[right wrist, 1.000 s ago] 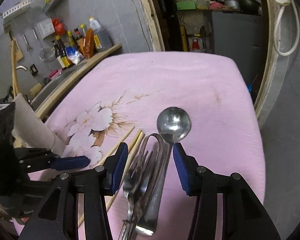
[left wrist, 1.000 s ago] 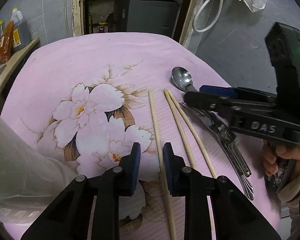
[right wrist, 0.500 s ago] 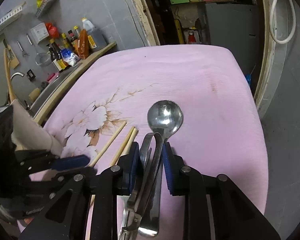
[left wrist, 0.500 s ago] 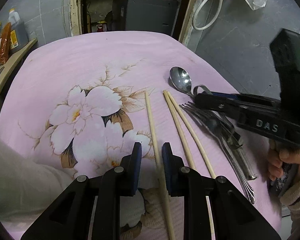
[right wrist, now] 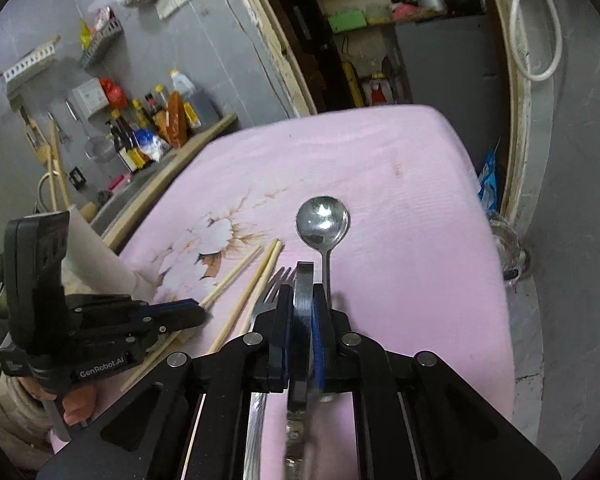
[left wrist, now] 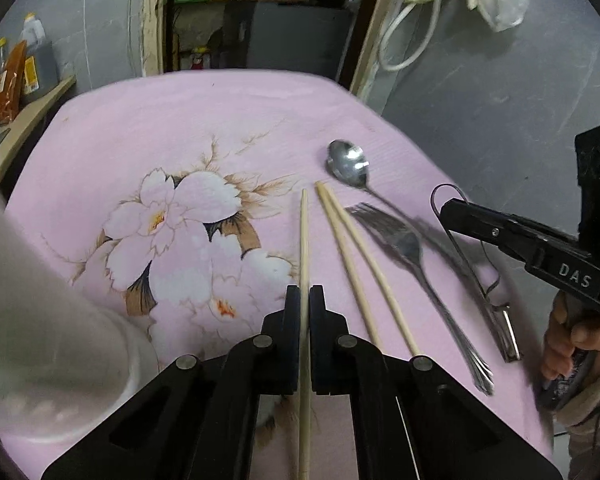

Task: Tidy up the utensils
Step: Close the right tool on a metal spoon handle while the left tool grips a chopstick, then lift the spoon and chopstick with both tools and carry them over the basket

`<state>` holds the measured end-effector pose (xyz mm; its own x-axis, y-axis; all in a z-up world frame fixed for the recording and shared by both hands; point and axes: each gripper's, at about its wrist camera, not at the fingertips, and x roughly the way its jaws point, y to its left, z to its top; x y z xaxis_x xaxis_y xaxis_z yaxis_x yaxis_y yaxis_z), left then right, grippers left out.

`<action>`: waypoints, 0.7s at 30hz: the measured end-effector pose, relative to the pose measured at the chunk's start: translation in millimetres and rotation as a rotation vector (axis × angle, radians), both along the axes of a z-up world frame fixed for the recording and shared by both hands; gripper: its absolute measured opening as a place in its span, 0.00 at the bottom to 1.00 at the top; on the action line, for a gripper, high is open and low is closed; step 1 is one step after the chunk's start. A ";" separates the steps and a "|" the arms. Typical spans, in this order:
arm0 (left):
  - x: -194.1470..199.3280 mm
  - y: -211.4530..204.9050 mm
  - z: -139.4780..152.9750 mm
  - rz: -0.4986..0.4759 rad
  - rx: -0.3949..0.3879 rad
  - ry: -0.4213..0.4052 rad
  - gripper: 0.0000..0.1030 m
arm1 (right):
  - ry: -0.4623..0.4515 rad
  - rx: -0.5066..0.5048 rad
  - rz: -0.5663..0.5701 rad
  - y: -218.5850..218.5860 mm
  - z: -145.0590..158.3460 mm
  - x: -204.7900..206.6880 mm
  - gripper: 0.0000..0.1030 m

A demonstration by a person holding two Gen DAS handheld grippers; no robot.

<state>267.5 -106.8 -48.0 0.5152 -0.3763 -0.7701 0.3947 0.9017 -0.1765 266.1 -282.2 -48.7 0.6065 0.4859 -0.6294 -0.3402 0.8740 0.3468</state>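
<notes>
Spoon (left wrist: 350,164), fork (left wrist: 404,246), two loose chopsticks (left wrist: 360,260) beside clamped left claw (left wrist: 304,300)

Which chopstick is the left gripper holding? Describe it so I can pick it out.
On the pink flowered cloth, three chopsticks lie left of the fork and spoon. The held chopstick is the lone one nearest the flower print, clamped in the left gripper, apart from the touching pair.

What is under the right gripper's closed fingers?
The right gripper is shut on a metal peeler. Beneath lie the fork and spoon handles; the gripper covers their ends.
</notes>
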 end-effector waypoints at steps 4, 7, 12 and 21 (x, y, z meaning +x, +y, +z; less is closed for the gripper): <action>-22.7 8.7 17.0 -0.016 -0.071 -0.075 0.02 | -0.097 -0.034 -0.031 2.1 12.1 -27.8 0.06; -41.1 13.5 30.7 -0.004 -0.101 -0.163 0.02 | -0.169 -0.043 -0.051 4.6 18.8 -46.0 0.06; -72.0 29.0 54.9 0.036 -0.167 -0.338 0.02 | -0.327 -0.046 -0.080 10.7 33.0 -77.5 0.06; -102.6 59.2 97.8 0.145 -0.295 -0.582 0.02 | -0.590 0.003 -0.090 38.0 76.0 -107.8 0.06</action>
<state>164.9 -47.7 49.8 0.8766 -0.4242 -0.2271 0.3786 0.8994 -0.2184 158.3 -244.2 27.3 0.8924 0.4171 -0.1720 -0.4004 0.9079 0.1241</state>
